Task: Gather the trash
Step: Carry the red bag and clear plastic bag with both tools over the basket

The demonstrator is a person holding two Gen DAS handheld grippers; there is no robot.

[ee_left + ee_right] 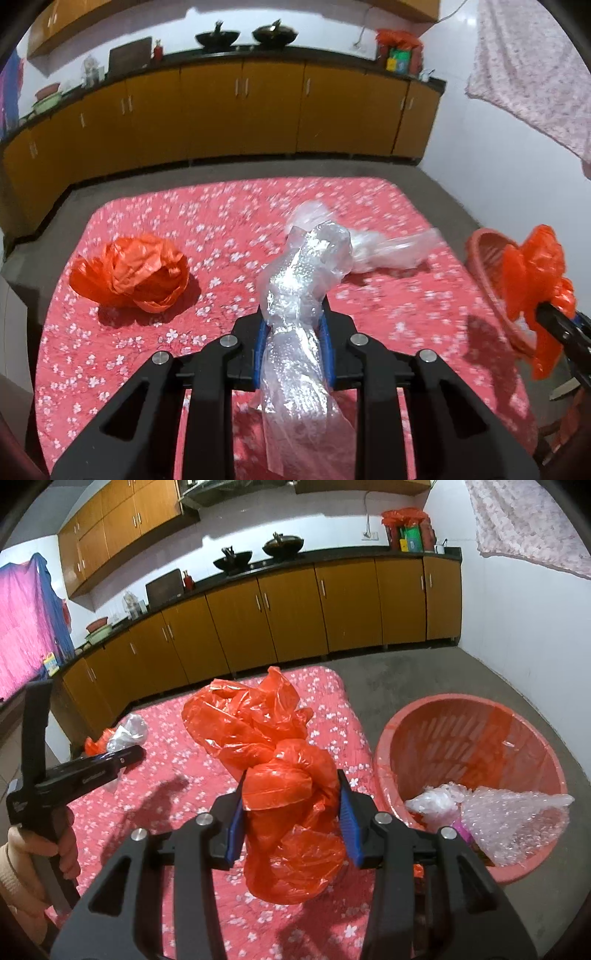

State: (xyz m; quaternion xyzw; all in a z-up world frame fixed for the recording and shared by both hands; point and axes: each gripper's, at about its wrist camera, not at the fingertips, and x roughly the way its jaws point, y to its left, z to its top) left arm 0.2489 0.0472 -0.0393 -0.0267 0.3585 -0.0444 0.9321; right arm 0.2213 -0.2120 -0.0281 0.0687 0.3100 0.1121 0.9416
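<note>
Bubble wrap [295, 295] pinched between left fingers [263, 343], orange bag [284, 790] between right fingers [347, 812].

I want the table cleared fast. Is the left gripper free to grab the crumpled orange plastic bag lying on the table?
Probably not yet: the left gripper is shut on a clear bubble wrap wad. The crumpled orange plastic bag lies unobstructed.

Tabletop [155, 354] covered in red cloth printed with white blossoms. Lying directly on it: one crumpled orange plastic bag [129, 273] left of a crumpled clear plastic bag [384, 247], the two well apart.
</note>
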